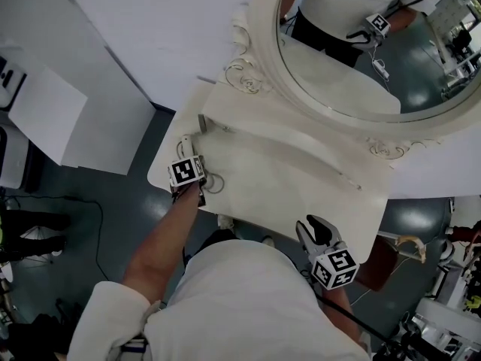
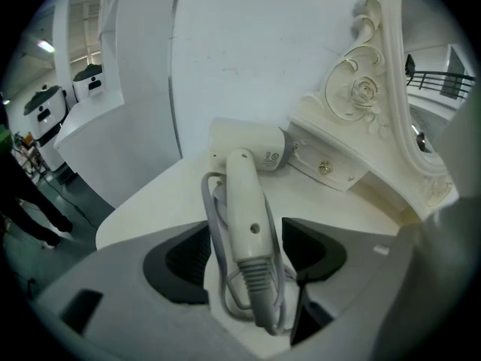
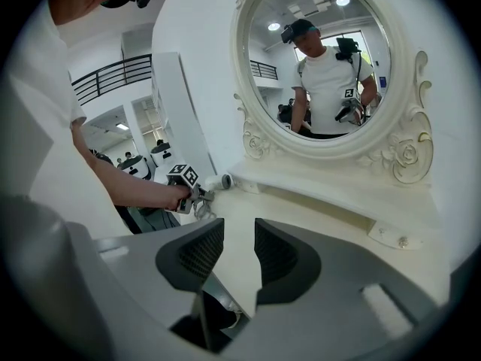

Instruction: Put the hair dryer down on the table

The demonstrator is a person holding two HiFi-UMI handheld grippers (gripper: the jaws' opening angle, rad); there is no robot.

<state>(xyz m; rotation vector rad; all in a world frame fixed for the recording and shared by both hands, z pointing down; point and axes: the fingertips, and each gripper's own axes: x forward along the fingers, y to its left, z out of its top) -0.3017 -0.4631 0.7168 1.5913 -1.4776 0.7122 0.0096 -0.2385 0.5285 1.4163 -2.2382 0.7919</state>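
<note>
1 hair dryer [image 2: 244, 201] between parted jaws

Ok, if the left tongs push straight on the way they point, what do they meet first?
Most likely the hair dryer: its handle lies between the open left tongs, on the table.

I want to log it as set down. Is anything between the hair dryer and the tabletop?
Nothing visible does. The hair dryer lies on the table, with only its own cord looped beside and under the handle. The left gripper's jaws stand apart on either side of the handle, not pressing it.
</note>
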